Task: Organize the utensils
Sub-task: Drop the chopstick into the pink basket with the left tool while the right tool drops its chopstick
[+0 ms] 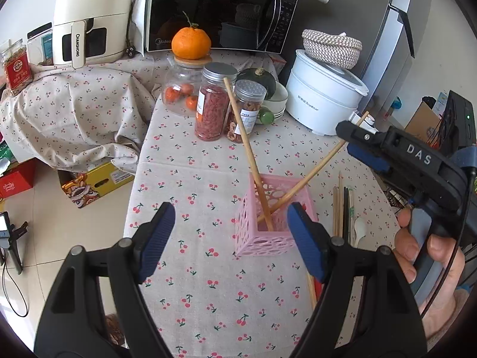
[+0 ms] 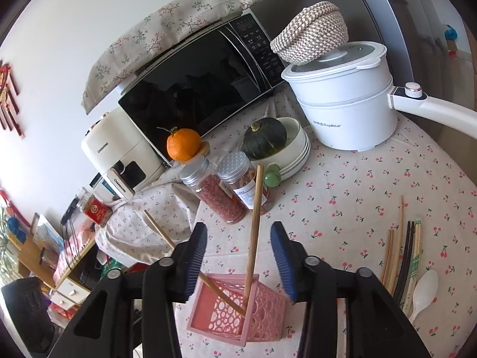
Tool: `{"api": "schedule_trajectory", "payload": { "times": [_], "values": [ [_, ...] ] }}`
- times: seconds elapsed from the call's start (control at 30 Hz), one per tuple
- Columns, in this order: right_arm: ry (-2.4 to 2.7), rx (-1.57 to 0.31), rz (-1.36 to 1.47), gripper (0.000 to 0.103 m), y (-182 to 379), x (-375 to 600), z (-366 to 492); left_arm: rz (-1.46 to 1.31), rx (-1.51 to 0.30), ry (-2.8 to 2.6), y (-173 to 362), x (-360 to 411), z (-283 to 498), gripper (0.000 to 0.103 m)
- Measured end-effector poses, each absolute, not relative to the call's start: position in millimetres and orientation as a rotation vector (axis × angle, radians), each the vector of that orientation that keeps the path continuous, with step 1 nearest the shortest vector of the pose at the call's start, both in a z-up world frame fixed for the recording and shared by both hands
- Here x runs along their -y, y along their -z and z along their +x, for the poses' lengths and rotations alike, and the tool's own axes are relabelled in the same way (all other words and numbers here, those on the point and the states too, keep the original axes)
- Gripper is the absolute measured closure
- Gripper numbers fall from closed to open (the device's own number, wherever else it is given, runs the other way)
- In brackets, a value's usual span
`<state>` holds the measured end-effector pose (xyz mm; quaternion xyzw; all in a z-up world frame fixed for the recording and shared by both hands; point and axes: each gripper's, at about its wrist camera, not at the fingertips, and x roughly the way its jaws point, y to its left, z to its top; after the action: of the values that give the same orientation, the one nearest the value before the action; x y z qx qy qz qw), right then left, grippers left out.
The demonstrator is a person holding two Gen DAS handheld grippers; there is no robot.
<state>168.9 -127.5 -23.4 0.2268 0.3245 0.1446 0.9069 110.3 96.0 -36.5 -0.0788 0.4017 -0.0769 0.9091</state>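
Cherry-print cloth (image 1: 208,179) covers the table, with a microwave (image 1: 220,9), a white pot (image 1: 325,101), two jars (image 1: 214,101) and an orange (image 1: 190,43) crowded along the back. Near the front stands a pink holder (image 1: 268,223) with two wooden chopsticks in it: one (image 1: 247,149) leans toward the jars, the other (image 1: 316,173) slants out to the right, its top end passing by the tip of the right gripper (image 2: 238,256). That gripper's jaws stand apart with the upright chopstick (image 2: 255,223) rising between them, the pads clear of it on both sides, so the stick looks freshly dropped in and free. The left gripper (image 1: 231,238) hangs over the cloth just left of the holder, jaws also wide and empty. To the right of the holder, more chopsticks (image 2: 402,256) and a white spoon (image 2: 424,292) lie flat on the cloth, not yet sorted. The step in hand appears to be letting go of a chopstick into the holder. Next, the right gripper would need to draw back without knocking the leaning sticks, swing over to the loose pile, and close on one thin stick. The left gripper may have to steady the light holder.
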Motion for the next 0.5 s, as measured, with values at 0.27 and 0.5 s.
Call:
{"api": "schedule_trajectory", "payload": {
  "times": [0.27, 0.5],
  "values": [
    [-0.260, -0.629, 0.431, 0.031, -9, 175, 142, -0.132, -0.870, 0.213, 41, -73, 102, 0.021],
    [-0.172, -0.697, 0.374, 0.021, -7, 218, 121, -0.133, -0.955, 0.263, 54, -42, 94, 0.019]
  ]
}}
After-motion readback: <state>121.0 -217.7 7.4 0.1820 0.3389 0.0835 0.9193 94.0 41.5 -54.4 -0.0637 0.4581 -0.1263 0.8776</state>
